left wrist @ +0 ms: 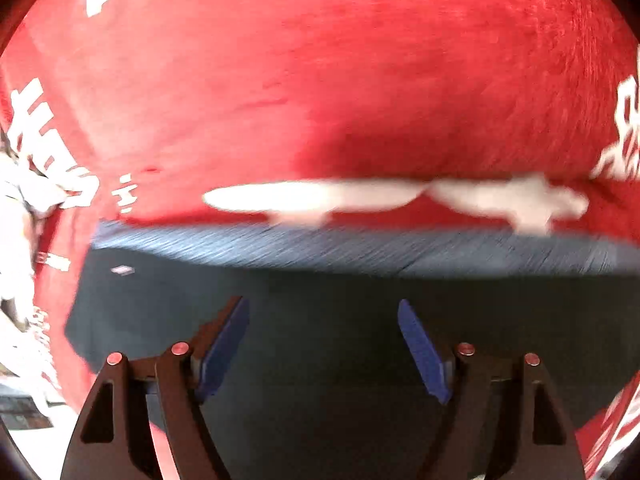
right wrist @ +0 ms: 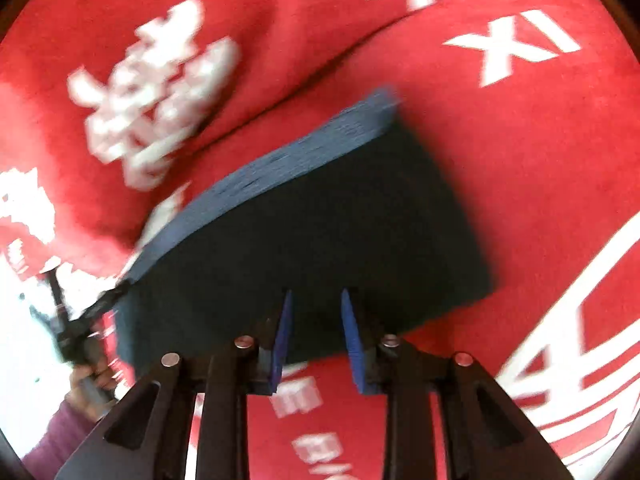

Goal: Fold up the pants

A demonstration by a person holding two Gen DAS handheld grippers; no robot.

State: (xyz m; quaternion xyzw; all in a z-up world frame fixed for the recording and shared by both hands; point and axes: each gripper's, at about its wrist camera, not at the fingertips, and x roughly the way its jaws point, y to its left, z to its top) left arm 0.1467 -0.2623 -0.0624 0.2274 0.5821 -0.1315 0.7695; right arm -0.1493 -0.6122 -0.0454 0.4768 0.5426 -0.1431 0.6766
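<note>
The dark navy pants [left wrist: 320,320] lie folded in a compact rectangle on a red cloth [left wrist: 320,80] with white lettering. In the left wrist view my left gripper [left wrist: 323,306] is open wide, its blue pads [left wrist: 224,344] just above the dark fabric, holding nothing. In the right wrist view the folded pants [right wrist: 312,232] show a lighter blue folded edge at the far side. My right gripper [right wrist: 316,300] is open, narrower, its blue pads [right wrist: 352,340] over the near edge of the pants, holding nothing. The left gripper [right wrist: 116,292] appears at the pants' left corner.
The red cloth [right wrist: 520,160] covers the whole surface around the pants, with a raised crease running diagonally beyond them. A hand in a purple sleeve [right wrist: 60,432] holds the left gripper at the lower left. A white area [left wrist: 16,240] lies past the cloth's left edge.
</note>
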